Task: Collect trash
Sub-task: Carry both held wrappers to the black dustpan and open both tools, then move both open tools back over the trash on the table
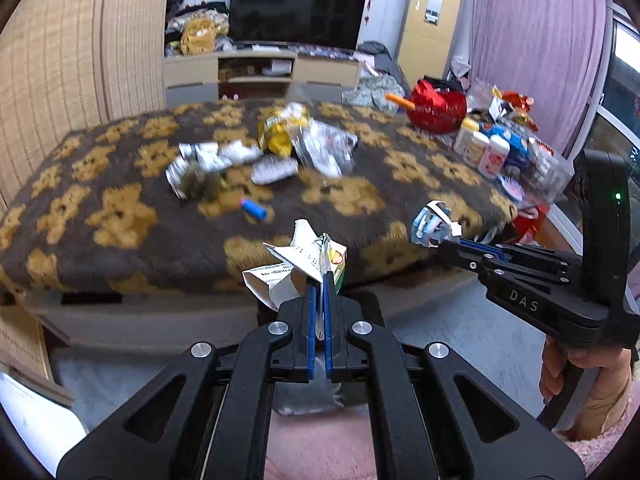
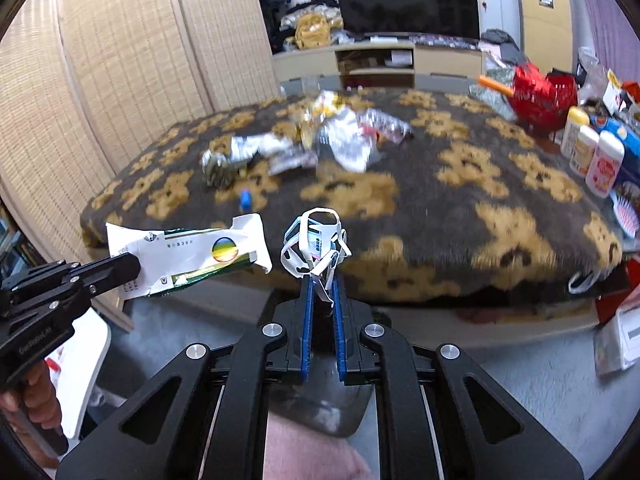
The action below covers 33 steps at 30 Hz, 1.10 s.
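Note:
My left gripper (image 1: 320, 280) is shut on a crushed white and green carton (image 1: 298, 266), held in front of the table's near edge; the carton also shows in the right wrist view (image 2: 188, 258). My right gripper (image 2: 322, 276) is shut on a white and blue plastic wrapper (image 2: 314, 240), also seen in the left wrist view (image 1: 434, 224). Both are off the near edge of the table covered by a brown bear-print blanket (image 1: 120, 208). A pile of crumpled wrappers (image 1: 260, 152) and a small blue cap (image 1: 254, 209) lie on the blanket.
A red foil bag (image 1: 438, 108), bottles (image 1: 480, 148) and boxes crowd the table's right end. A TV (image 1: 298, 10) on a low stand is behind. A folding screen (image 2: 100, 80) stands left. A white item (image 2: 84, 360) is low at the left.

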{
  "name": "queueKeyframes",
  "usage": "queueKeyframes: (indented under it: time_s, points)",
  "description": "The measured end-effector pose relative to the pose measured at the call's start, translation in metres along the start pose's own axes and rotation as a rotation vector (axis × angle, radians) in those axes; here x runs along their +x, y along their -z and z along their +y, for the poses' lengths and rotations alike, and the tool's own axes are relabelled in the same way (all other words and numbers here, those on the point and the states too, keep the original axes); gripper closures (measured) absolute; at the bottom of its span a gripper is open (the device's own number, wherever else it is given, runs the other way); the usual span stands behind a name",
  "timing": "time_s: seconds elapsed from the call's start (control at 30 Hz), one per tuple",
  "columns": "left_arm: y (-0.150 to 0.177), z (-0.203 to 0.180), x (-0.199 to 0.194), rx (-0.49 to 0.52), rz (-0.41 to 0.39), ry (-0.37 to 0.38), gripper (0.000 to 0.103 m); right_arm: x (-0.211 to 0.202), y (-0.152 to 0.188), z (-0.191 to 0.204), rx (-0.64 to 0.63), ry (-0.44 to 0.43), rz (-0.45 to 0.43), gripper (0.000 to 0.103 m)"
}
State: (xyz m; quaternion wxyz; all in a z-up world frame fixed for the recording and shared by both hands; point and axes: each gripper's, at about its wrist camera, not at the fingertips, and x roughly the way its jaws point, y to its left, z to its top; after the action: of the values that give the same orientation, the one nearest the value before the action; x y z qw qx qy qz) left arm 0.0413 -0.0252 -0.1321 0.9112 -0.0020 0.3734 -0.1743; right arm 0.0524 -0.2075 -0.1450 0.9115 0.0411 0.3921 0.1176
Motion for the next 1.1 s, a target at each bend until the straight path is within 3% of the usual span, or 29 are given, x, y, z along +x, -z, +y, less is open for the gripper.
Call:
queueKeyframes:
  time_s: [0.43,0.77,0.8,0.87,0.9,1.03,1.1]
  points:
    - [0.068,0.005,0.093,-0.062,0.275,0.032,0.101,0.082,0.062,-0.016,0.074,-0.028,0.252,0.092]
    - [0.067,0.017,0.133,-0.105,0.352,0.038,0.098,0.125,0.058,-0.019,0.113,-0.036,0.324,0.088]
    - [0.066,0.018,0.134,-0.110,0.354,0.040,0.097,0.128,0.056,-0.020,0.117,-0.035,0.327,0.085]
    - [0.065,0.020,0.136,-0.112,0.357,0.035,0.091,0.132,0.053,-0.023,0.133,-0.035,0.329,0.064]
    - [0.065,0.021,0.136,-0.111,0.358,0.034,0.086,0.132,0.052,-0.025,0.145,-0.037,0.322,0.047]
    - [0.061,0.023,0.131,-0.106,0.344,0.016,0.069,0.128,0.046,-0.029,0.150,-0.019,0.302,0.044]
    - [0.058,0.024,0.125,-0.102,0.326,0.004,0.048,0.123,0.043,-0.030,0.149,-0.009,0.284,0.032]
